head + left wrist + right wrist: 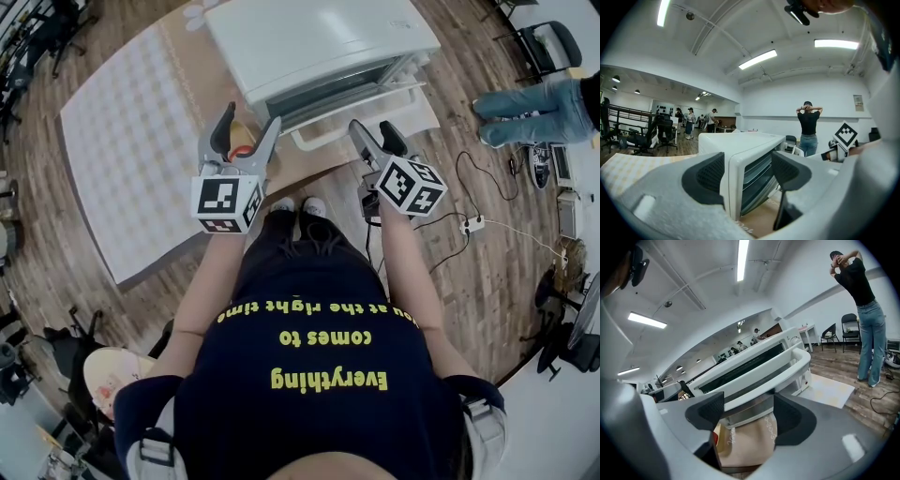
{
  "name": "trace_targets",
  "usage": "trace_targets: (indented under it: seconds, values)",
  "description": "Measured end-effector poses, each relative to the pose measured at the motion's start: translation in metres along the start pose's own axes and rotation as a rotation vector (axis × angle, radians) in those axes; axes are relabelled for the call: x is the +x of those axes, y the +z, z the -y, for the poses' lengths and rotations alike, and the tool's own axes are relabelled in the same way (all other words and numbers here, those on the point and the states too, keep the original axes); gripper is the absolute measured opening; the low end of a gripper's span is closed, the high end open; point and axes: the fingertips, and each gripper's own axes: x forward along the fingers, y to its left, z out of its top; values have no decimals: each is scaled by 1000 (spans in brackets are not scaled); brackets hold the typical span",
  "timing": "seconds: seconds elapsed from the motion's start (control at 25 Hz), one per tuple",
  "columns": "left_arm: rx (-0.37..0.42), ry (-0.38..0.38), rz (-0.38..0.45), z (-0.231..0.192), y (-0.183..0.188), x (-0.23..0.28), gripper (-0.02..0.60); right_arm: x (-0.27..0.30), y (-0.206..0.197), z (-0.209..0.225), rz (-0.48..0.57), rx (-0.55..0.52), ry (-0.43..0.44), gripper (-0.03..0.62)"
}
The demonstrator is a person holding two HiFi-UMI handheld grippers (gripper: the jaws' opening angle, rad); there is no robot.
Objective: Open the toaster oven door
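White toaster oven (319, 42), pale checked mat (131, 141), brown wood-plank floor (506, 244), navy shirt (319, 412) with yellow lettering, grey left gripper (251, 117)

- Brown wood-plank floor (511, 300) runs through the whole room.
- White ceiling (717, 28) carries long fluorescent strip lights (758, 59), all lit.
- Plain white far wall (773, 105) has a small framed notice (858, 102) toward its right.
- Pale chequered sheet (131, 159) lies flat at the near left.
- Black wheeled office chairs (644, 138) stand at the far left, below a black metal railing (621, 115).
- Two black folding chairs (851, 324) stand against the wall at the far right.
- White power strip (472, 224) with thin cables lies on the floor at the right.
- A standing person in a black top and blue jeans (809, 126) has both hands behind the head, at the far right.
- A small group of people (689, 123) stands far back on the left.
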Motion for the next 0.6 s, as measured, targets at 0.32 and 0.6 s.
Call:
trace_targets:
  seconds: [0.32,0.6]
  values:
    - [13,-26,-5,4,-2,0,314,-4,-10,-1,-5,111,33,292]
    - [42,-60,1,16,0,2,314,-15,-25,4,-15,170,34,255]
